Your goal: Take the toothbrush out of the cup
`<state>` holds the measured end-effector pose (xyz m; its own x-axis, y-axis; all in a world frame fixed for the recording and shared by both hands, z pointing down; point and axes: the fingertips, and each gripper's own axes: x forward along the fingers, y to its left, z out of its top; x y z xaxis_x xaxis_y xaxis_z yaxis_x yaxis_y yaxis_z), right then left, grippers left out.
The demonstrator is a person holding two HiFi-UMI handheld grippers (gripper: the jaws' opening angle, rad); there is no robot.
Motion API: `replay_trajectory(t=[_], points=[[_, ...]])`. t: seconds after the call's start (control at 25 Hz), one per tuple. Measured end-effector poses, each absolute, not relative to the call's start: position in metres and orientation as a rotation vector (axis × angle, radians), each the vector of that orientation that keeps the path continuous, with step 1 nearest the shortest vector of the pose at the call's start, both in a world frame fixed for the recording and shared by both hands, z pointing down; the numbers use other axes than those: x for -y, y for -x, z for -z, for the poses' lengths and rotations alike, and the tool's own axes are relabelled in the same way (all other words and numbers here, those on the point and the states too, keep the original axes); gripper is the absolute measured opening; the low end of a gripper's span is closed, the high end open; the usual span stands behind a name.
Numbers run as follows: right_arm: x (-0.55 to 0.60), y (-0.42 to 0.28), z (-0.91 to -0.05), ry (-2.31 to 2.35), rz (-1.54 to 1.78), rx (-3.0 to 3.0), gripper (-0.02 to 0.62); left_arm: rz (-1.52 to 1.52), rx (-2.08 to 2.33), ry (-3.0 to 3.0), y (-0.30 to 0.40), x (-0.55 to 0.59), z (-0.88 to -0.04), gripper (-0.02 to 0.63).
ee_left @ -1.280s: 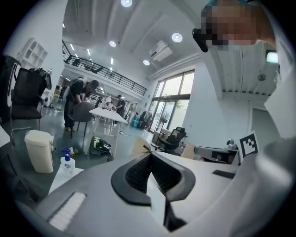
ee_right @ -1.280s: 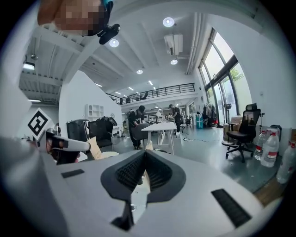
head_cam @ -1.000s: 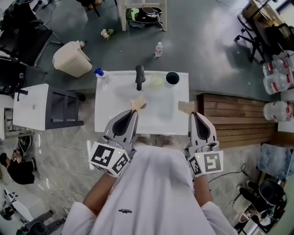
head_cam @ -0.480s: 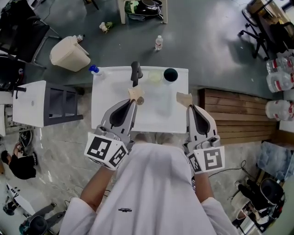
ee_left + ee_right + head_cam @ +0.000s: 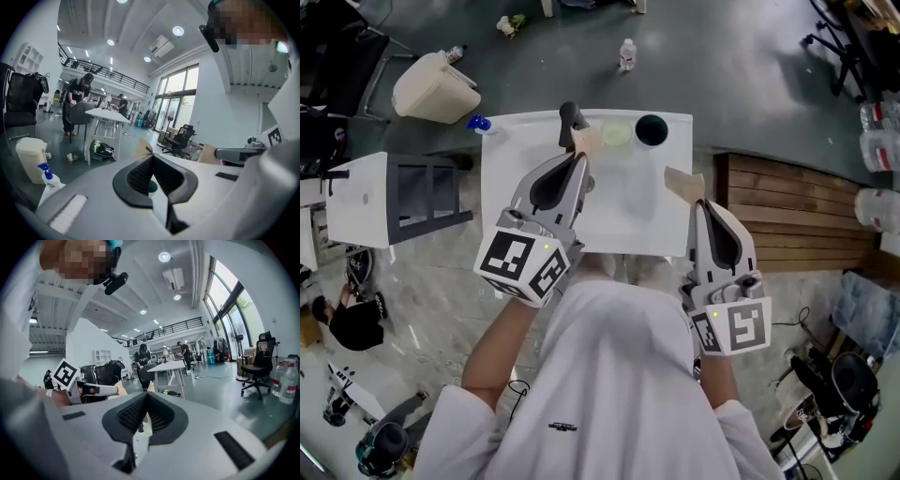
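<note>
A dark cup (image 5: 652,129) stands at the far edge of the white table (image 5: 623,211), and a pale translucent cup (image 5: 617,134) sits just left of it. No toothbrush can be made out. A black upright object (image 5: 569,117) stands left of the cups. My left gripper (image 5: 586,142) is shut and empty, its tan tips beside the black object and close to the pale cup. The left gripper view shows a bit of the teal cup (image 5: 151,188) behind the closed jaws (image 5: 151,155). My right gripper (image 5: 680,183) is shut and empty, over the table's right side, short of the cups.
A blue-topped spray bottle (image 5: 478,124) stands at the table's far left corner. A beige bin (image 5: 436,89) and a water bottle (image 5: 626,53) are on the floor beyond. A white cabinet (image 5: 384,199) stands to the left and a wooden pallet (image 5: 787,220) to the right.
My left gripper has moved forward across the table to its far edge, up to the black object and the pale cup. The right gripper has hardly moved. Both stay shut.
</note>
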<state>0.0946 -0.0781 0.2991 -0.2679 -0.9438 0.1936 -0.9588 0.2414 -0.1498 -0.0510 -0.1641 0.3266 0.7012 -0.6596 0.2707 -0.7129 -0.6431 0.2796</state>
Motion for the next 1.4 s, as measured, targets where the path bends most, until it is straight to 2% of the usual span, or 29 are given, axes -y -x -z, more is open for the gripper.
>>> replay_trajectory(t=[0.8, 1.4], points=[[0.090, -0.127, -0.347, -1.889, -0.540, 2.338, 0.005, -0.367, 1.017, -2.422, 0.003, 0.215, -0.448, 0.005], [0.089, -0.126, -0.358, -1.881, -0.589, 2.341, 0.005, -0.467, 1.086, -2.396, 0.015, 0.218, -0.479, 0.008]])
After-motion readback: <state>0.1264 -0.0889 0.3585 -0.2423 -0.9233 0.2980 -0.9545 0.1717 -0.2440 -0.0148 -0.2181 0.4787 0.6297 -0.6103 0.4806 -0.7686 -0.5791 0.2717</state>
